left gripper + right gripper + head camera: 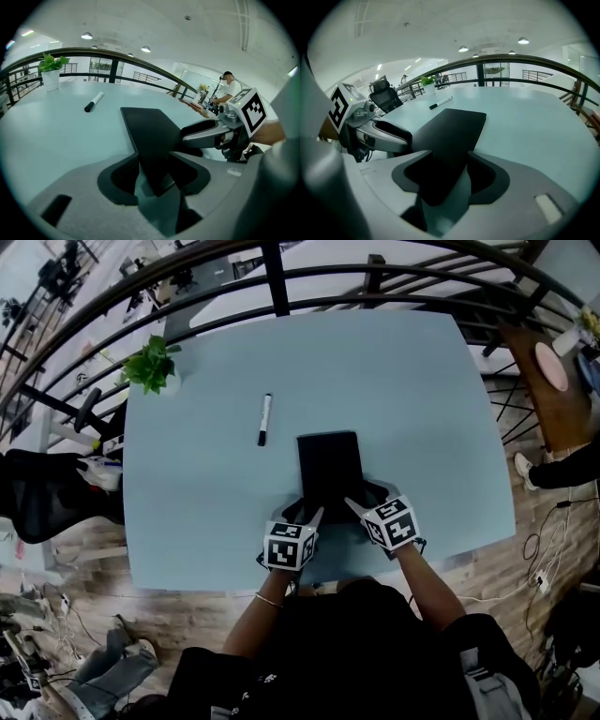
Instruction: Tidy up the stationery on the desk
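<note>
left gripper closed on black pad, corner at 7 o'clock | right gripper closed on corner at 5 o'clock | marker at 10 o'clock of pad, apart

no readable text, labels or numbers anywhere; the cubes carry only square markers.

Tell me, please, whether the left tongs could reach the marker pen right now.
Probably yes, once freed: bare desk lies between the left tongs and the marker pen, but they currently grip a corner of the black notebook.
</note>
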Demonstrator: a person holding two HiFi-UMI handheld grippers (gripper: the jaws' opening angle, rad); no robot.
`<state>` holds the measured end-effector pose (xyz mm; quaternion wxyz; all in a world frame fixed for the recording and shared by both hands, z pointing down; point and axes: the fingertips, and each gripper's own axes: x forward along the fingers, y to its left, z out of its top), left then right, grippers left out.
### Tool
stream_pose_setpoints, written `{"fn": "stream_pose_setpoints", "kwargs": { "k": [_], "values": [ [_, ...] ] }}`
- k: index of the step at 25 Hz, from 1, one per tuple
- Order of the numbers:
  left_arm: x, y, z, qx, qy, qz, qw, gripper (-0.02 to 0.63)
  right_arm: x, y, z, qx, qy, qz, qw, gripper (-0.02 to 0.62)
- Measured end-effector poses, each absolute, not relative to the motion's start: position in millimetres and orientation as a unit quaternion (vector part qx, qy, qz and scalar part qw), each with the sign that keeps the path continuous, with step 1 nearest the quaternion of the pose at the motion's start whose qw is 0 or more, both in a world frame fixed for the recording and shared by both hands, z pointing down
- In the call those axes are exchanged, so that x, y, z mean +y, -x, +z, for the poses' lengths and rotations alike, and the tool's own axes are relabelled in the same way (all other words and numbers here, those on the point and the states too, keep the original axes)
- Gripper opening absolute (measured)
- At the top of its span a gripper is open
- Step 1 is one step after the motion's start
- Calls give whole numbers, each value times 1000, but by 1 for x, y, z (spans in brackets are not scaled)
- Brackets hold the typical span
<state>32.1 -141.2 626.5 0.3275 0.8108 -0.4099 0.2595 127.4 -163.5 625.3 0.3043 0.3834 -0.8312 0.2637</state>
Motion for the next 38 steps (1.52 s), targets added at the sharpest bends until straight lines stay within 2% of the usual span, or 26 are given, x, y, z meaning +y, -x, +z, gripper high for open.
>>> {"fn": "stream_pose_setpoints", "kwargs": {
  "k": [24,27,29,34,38],
  "values": [
    [-115,-18,626,-428,-805,251,326,186,-140,-128,623,-836,-364,253,323,249],
    [-119,-8,622,-445,-800,241,322,181,-148,-135,615,-835,-386,237,313,218],
    [-123,0,614,-460,-798,228,316,158,-155,-139,606,-836,-403,226,296,166],
    [-137,9,584,-467,-817,161,296,11,-169,-137,578,-843,-435,203,242,18],
    [-144,15,557,-468,-837,137,248,-6,-176,-130,556,-848,-451,190,204,6]
  ]
}}
